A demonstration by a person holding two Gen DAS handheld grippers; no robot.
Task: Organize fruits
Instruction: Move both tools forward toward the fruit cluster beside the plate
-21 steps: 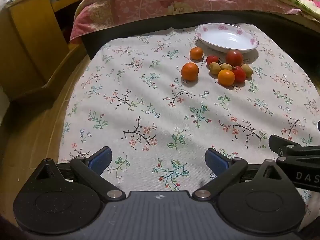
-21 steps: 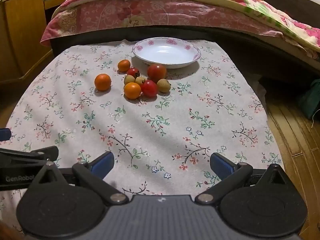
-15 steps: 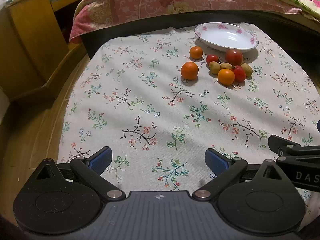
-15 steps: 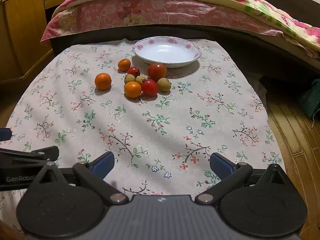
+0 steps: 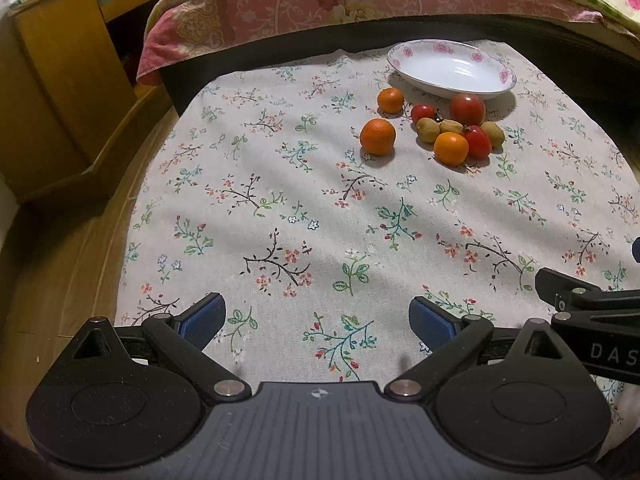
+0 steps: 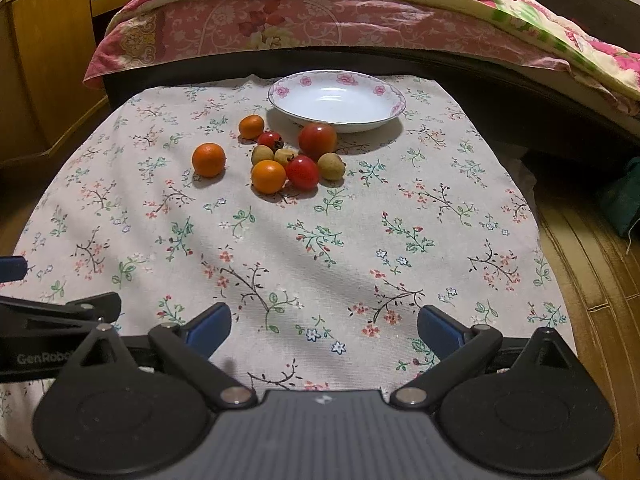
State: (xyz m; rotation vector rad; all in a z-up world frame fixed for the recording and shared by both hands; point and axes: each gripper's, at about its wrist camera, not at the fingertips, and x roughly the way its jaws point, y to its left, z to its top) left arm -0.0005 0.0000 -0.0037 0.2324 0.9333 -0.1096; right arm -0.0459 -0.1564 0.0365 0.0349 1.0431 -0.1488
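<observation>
Right wrist view, fruits (image 6: 280,156) beside bowl (image 6: 337,101), right tongs (image 6: 324,328) spread

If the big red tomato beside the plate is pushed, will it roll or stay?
The big tomato looks round and smooth, so it would probably roll. The plate right behind it might stop it. Its glossy skin suggests it may slip and bruise under a hard squeeze.

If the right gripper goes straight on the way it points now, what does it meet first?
Probably only the flowered tablecloth: the right gripper is open, empty and tilted down at bare cloth. The fruits and the plate lie farther on, though depth is unclear.
</observation>
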